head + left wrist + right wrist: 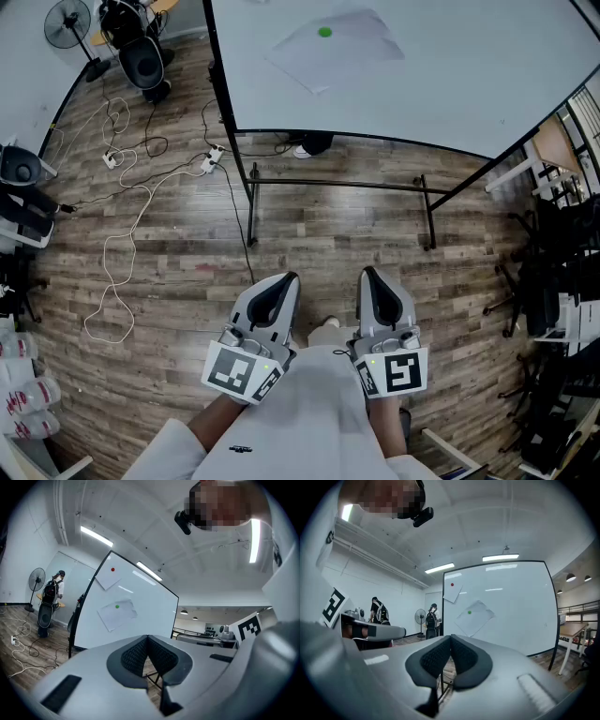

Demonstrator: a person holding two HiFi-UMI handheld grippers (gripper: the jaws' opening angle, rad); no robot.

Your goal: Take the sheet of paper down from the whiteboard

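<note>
A white sheet of paper [333,47] hangs tilted on the whiteboard [450,84], pinned by a green magnet [324,32]. The same sheet [117,614] [474,618] shows in both gripper views, well ahead of the jaws. A second sheet [108,576] [453,591] with a red magnet hangs higher up on the board. My left gripper [283,281] and right gripper [370,278] are held side by side close to my body, both shut with nothing between the pads. They are far short of the board.
The whiteboard stands on a black metal frame [337,185] over a wood floor. White cables [131,225] and a power strip lie at the left. A fan [70,26], a black bag and dark chairs [553,281] stand around. Two people [379,611] stand at the far wall.
</note>
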